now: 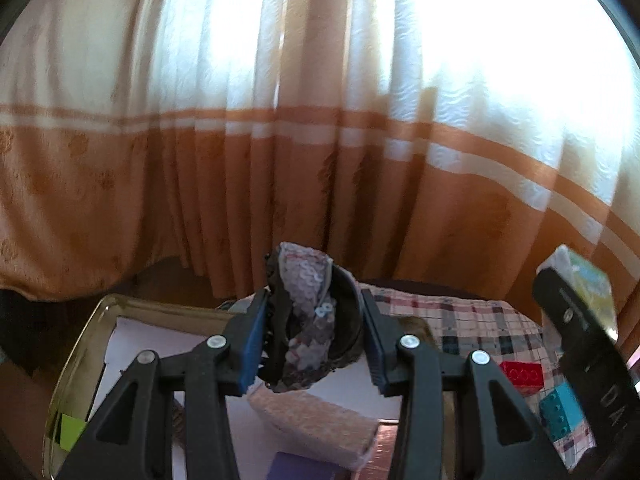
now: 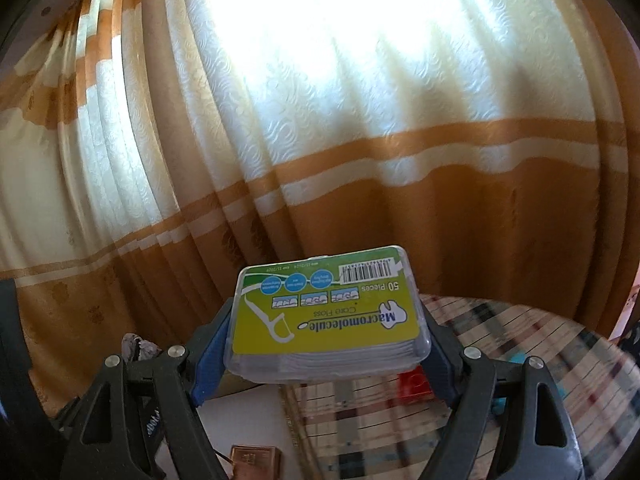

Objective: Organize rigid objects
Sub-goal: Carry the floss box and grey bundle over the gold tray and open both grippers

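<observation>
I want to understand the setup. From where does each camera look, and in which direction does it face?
Left wrist: on the left gripper, facing the curtain over the tray; its fingers clamp a sequin pouch.
Right wrist: on the right gripper, facing the curtain over the plaid cloth; its fingers clamp a floss box.
Shared: curtain, cloth, red brick, floss box.

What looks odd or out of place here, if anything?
Nothing looks spilled or broken. One oddity: the floss pick box in the right gripper is held with its label upside down to the camera. The sequined item sits tilted between the left gripper fingers, above the tray.
</observation>
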Motion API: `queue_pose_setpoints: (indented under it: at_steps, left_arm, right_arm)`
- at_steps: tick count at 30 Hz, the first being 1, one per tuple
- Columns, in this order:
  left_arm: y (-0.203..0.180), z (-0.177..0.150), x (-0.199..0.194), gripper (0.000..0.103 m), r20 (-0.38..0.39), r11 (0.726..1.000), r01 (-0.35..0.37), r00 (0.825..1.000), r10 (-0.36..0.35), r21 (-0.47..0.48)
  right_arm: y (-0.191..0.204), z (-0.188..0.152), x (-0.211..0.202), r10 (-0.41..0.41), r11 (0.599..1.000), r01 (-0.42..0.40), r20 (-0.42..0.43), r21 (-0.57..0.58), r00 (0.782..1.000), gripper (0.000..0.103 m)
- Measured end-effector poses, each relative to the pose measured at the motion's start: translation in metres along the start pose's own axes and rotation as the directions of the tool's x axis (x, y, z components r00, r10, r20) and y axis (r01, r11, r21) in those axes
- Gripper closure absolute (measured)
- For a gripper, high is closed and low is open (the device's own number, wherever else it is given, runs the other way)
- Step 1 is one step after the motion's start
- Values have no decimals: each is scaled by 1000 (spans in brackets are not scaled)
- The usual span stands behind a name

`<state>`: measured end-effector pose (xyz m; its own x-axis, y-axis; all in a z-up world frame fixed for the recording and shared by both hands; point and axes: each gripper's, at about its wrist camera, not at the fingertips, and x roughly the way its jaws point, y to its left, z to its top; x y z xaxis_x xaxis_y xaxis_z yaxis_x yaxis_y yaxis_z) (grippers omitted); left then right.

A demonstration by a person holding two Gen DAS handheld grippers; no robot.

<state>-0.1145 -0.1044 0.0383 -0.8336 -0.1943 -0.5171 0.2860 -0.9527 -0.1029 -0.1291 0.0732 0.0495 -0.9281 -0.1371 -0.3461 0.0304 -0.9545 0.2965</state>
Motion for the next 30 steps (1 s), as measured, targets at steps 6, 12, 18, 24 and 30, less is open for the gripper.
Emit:
queue_pose_setpoints:
  at_steps: [6,12,18,24,30]
  left_arm:
    - [5,1,3,60,-18,1000,-16,1000,16,2]
    - [6,0,1,60,-17,1000,-18,1000,18,6]
    - [21,7,-5,60,11,998,-60,998,60,1]
    - [52,6,0,60,-19,982,-185,983,184,-39]
    - [69,1,8,60,-89,963,-254,965,246,-91]
  right_arm:
    - [-3,-17,9,34,999,-35,-49,-14,998,20]
    - [3,-17,3,63,996,-65,-37,-59,997,20]
    - [13,-17,-3,74,992,-76,-17,-99,997,20]
    - [29,-22,0,126,980,-133,-59,-145,990,20]
    - [43,-32,12,139,967,-167,-152,-191,979,20]
